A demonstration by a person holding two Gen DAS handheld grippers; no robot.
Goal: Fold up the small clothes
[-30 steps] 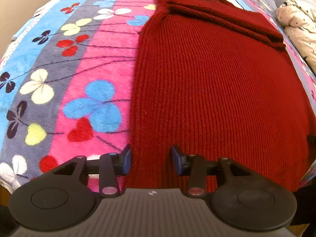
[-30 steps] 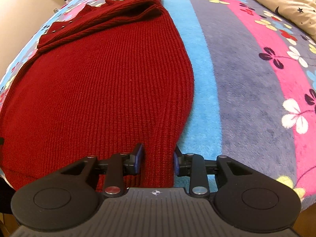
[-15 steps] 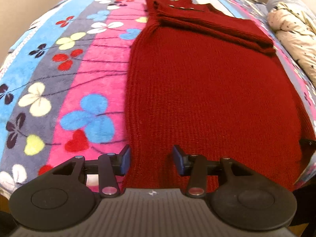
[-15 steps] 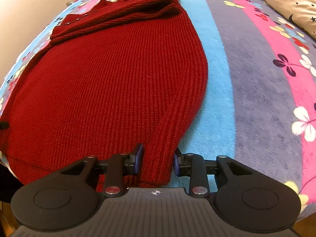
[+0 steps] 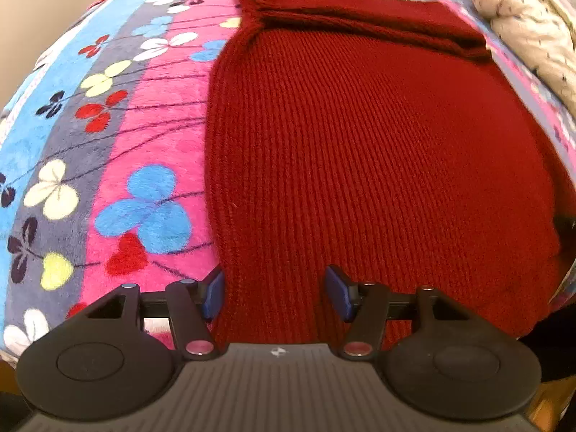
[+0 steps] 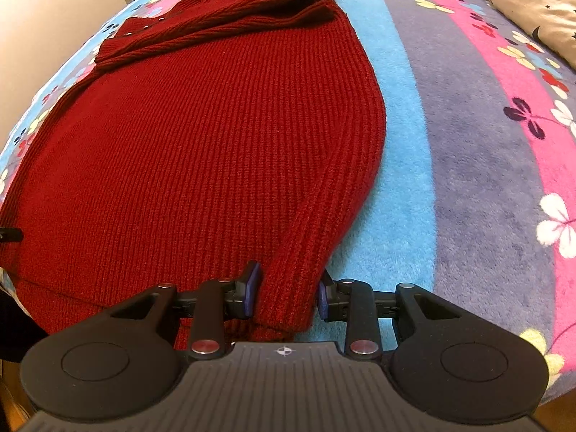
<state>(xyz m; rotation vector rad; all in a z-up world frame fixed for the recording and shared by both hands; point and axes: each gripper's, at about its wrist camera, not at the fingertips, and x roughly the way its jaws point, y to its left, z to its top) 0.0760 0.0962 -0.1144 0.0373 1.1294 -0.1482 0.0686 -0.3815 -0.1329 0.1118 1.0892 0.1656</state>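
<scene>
A dark red knitted sweater (image 5: 360, 151) lies flat on the flowered blanket (image 5: 118, 165), its sleeves folded across the far collar end (image 5: 345, 18). My left gripper (image 5: 277, 293) is at the near left hem corner. Its jaws are opening, the left hem edge lies between them, and the pads stand off the knit. My right gripper (image 6: 288, 293) is at the near right hem corner (image 6: 288, 298), shut on a bunched strip of ribbed hem. The hem's very edge is hidden under both gripper bodies.
A striped fleece blanket (image 6: 468, 144) with clover flowers covers the bed. A cream dotted quilt (image 5: 532, 28) is bunched at the far right, also seen as a cream quilt (image 6: 540, 3) in the right wrist view. A beige wall (image 6: 43, 18) runs along the left.
My left gripper's jaws have spread wider around the left hem edge. The right gripper has kept its hold on the hem strip, and both views have tilted slightly.
</scene>
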